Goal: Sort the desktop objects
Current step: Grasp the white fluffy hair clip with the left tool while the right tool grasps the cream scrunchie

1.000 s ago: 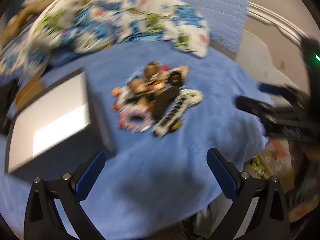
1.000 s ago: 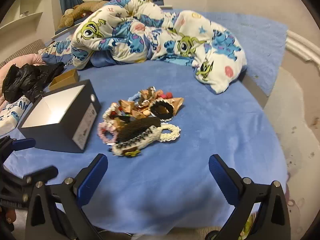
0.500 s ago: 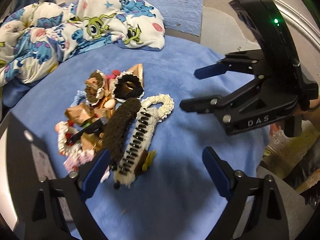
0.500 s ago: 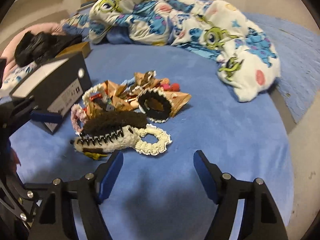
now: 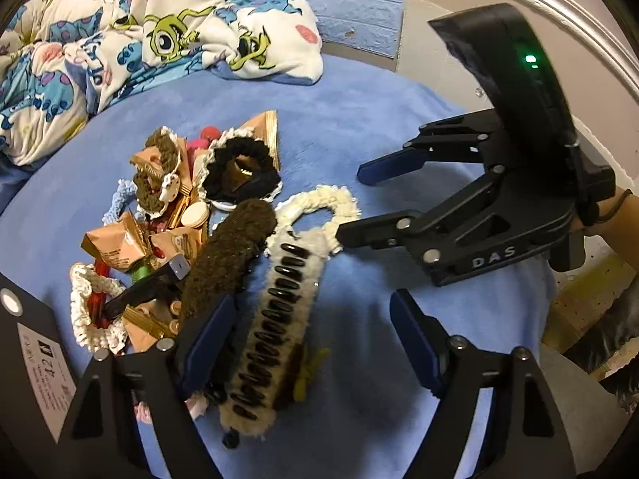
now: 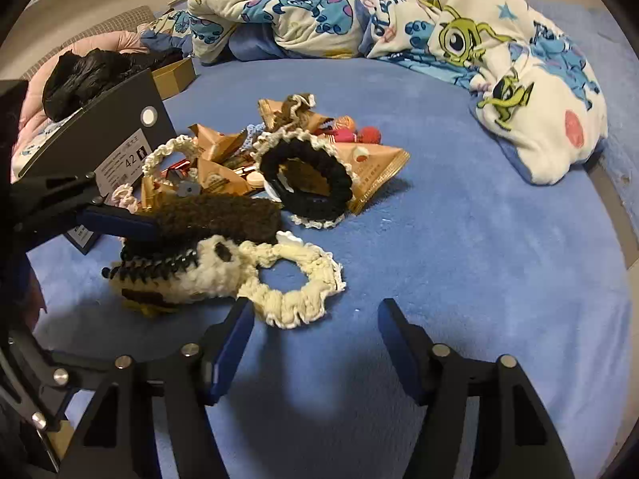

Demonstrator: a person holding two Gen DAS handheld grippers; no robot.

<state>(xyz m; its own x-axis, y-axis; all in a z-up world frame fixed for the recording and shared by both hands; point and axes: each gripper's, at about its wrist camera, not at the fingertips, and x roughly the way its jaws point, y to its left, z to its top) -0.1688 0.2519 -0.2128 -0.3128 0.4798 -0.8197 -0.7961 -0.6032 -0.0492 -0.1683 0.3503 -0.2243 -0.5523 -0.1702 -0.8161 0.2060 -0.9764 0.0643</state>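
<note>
A pile of hair accessories and snack packets lies on the blue blanket (image 5: 359, 111). It holds a cream fuzzy hair claw (image 5: 279, 311), a brown fuzzy claw (image 5: 231, 255), a cream scrunchie (image 6: 295, 279) and a black scrunchie (image 6: 307, 183). My left gripper (image 5: 311, 331) is open, its fingers either side of the cream claw's near end. My right gripper (image 6: 315, 327) is open just in front of the cream scrunchie; it also shows in the left wrist view (image 5: 355, 203), its lower fingertip (image 5: 351, 235) at the scrunchie's edge.
A dark shoebox (image 6: 100, 147) stands left of the pile. A cartoon-print quilt (image 6: 399, 20) is bunched behind it. A black bag (image 6: 88, 72) and a small cardboard box (image 6: 175, 76) lie at the far left. The bed edge (image 5: 559, 291) drops off on the right.
Both grippers have moved in toward the pile. The left fingers now straddle the cream claw, and the right gripper has come close to the cream scrunchie.
</note>
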